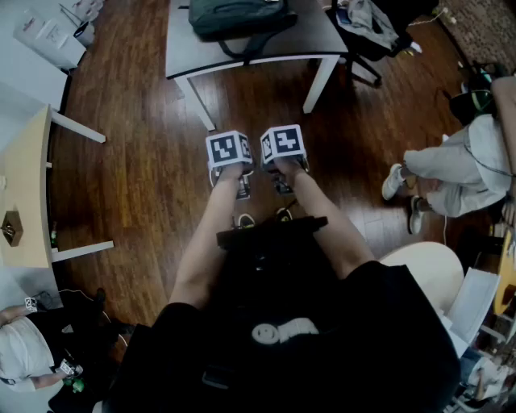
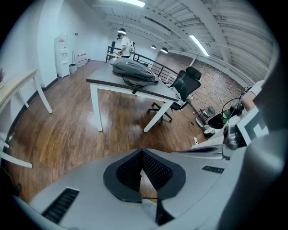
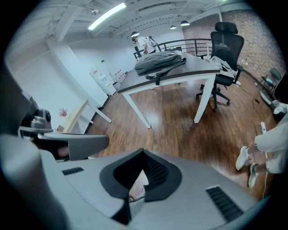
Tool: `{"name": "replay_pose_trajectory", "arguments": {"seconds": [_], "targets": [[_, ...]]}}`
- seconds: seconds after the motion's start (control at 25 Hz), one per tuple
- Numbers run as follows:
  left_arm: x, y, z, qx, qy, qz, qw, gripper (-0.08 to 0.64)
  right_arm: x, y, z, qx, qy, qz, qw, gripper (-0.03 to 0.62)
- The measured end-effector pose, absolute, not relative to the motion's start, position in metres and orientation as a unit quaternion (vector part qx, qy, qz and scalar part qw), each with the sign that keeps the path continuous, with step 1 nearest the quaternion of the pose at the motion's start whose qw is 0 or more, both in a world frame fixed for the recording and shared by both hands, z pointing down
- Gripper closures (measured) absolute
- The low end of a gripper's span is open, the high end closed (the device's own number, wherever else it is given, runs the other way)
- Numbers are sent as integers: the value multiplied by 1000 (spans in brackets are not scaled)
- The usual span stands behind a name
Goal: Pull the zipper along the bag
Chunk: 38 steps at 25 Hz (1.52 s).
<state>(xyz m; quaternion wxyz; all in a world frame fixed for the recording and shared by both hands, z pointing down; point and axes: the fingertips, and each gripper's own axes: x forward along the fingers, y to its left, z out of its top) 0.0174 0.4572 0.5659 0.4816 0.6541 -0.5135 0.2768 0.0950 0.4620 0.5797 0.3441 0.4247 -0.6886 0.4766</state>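
In the head view, your left gripper [image 1: 241,189] and right gripper [image 1: 284,186] point down side by side over the wooden floor [image 1: 137,169], well apart from the bag [image 1: 242,16] on the table [image 1: 250,55]. In the left gripper view, your jaws are pressed together on nothing, with the bag [image 2: 132,71] far ahead. In the right gripper view, your jaws are likewise clenched empty and the bag [image 3: 159,62] is distant.

Open-plan office here: a white-legged desk [image 2: 108,82] on the wooden floor [image 2: 67,121], a black swivel chair [image 2: 185,83] just right, brick wall [image 2: 211,87] far behind, strip lights [image 2: 198,44] overhead.
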Motion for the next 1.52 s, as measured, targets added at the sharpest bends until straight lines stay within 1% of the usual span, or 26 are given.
{"name": "replay_pose_trajectory", "arguments": {"seconds": [0.08, 0.24, 0.48, 0.64, 0.76, 1.04, 1.52], "targets": [[20, 450, 562, 668, -513, 262, 471, 568, 95, 462, 580, 427, -689, 475, 342, 577], [13, 462, 565, 657, -510, 283, 478, 568, 92, 466, 577, 429, -687, 476, 342, 577], [10, 448, 556, 680, -509, 259, 459, 567, 85, 463, 573, 439, -686, 469, 341, 577], [-5, 462, 563, 667, -501, 286, 472, 568, 75, 463, 573, 449, -683, 466, 338, 577], [-11, 459, 563, 673, -497, 285, 467, 568, 69, 456, 574, 461, -687, 454, 332, 577], [-23, 461, 565, 672, -492, 288, 472, 567, 57, 465, 576, 455, -673, 474, 340, 577], [-3, 415, 563, 668, -509, 264, 474, 568, 76, 423, 577, 440, -683, 470, 344, 577]]}}
